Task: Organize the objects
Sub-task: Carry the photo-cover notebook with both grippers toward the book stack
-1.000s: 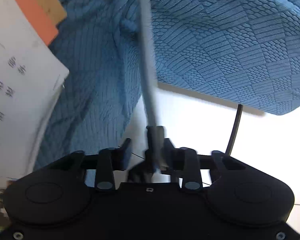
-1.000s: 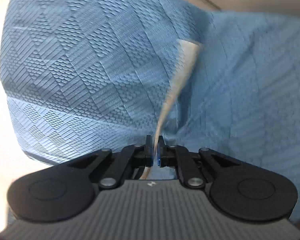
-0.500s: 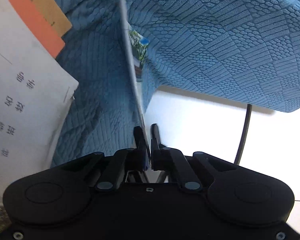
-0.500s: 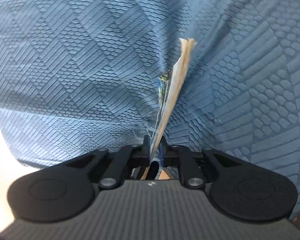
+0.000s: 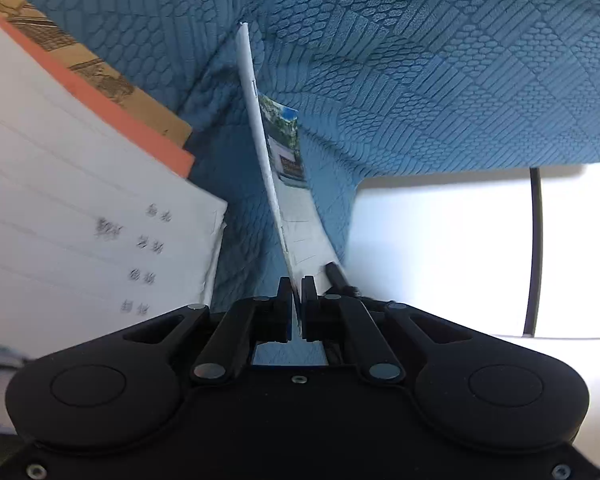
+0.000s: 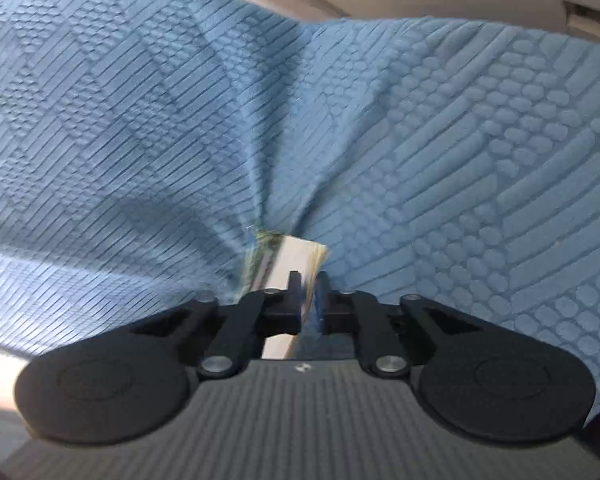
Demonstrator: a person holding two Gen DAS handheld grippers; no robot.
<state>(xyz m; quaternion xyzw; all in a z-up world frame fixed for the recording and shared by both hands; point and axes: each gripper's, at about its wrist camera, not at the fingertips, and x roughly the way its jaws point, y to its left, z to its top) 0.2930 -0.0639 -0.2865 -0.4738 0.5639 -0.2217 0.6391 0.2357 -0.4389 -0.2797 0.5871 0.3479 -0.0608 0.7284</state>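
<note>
booklet [image 5: 278, 184] now clamped by left gripper [image 5: 297, 294] and right gripper [image 6: 306, 284]; deeper into blue cover [image 6: 420, 140].

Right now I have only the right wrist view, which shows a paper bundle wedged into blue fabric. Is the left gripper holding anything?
Observer: Yes. The left gripper is shut on the edge of a thin booklet.
Operator: Is anything beside it?
Observer: A stack of papers lies to its left on the blue fabric.
Operator: And to the right?
Observer: A black cable crosses a white surface.
</note>
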